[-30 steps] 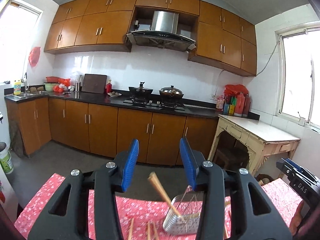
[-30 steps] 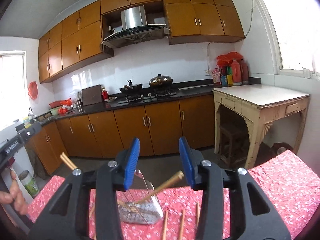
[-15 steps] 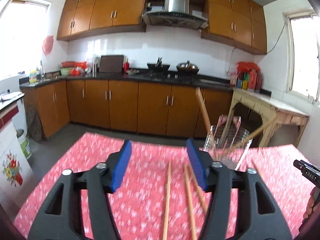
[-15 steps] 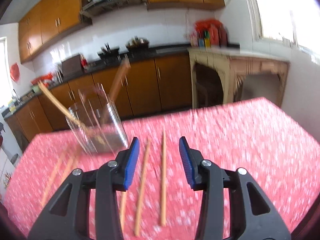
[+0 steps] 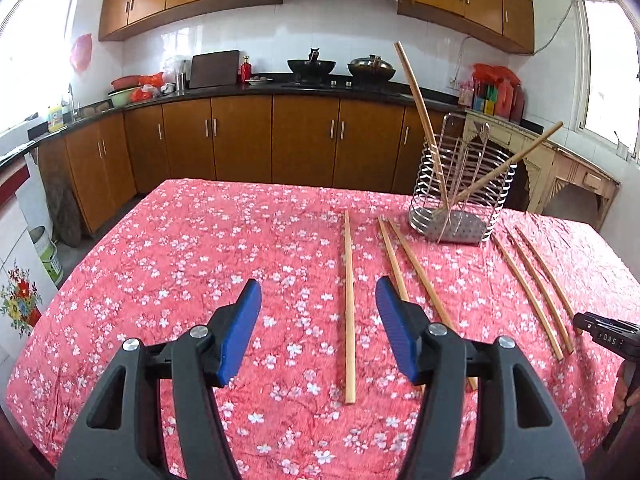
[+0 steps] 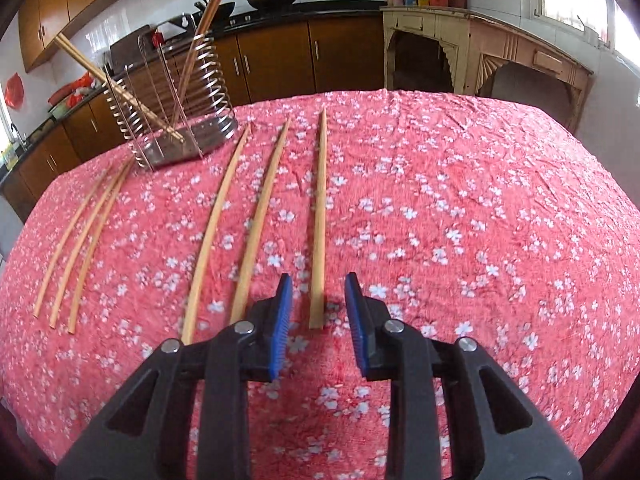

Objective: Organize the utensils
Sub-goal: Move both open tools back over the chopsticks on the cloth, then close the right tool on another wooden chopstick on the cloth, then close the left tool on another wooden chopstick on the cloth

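Both grippers have dropped to the table [image 5: 168,240]. Right gripper [image 6: 316,312] jaws just narrowed around the chopstick [image 6: 319,216] end, not pinching yet. Left gripper [image 5: 318,320] wide, empty. Pickup next, then rack [image 6: 172,104].

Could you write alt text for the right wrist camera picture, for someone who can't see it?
A handheld right gripper with blue-padded fingers, slightly apart and just closing, hovers over the near end of a wooden chopstick on a red floral tablecloth. Five more chopsticks lie to its left, and a wire utensil holder behind holds two others.
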